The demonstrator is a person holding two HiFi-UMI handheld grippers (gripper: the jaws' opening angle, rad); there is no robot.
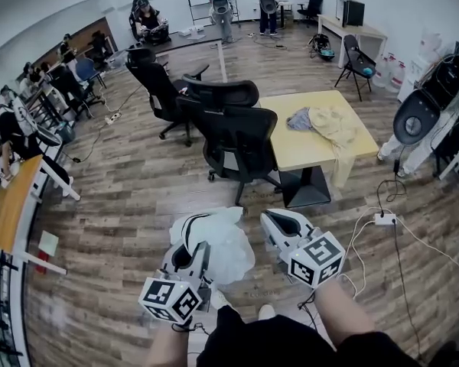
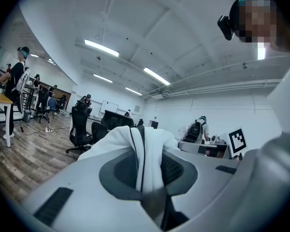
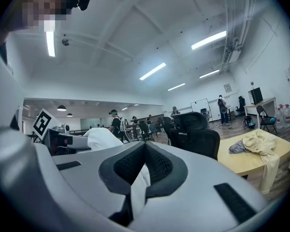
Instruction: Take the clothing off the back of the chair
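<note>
Head view: white garment (image 1: 223, 245) bunched between left claw (image 1: 188, 245) and right claw (image 1: 280, 223), over the wood floor (image 1: 130, 189), already off the black office chair (image 1: 241, 140). Looks soft, light and floppy, so grab a fold.

Left gripper view: the claw is nearly closed, pinching a thick fold.

Right gripper view: the claw is pressed together on a thin strip.

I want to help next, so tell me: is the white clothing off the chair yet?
Done: the nearest chair has a bare back, and the white garment is well clear of it. In hand: the left gripper and the right gripper are both shut on the garment. Left: probably just putting it down somewhere, maybe on the table.
</note>
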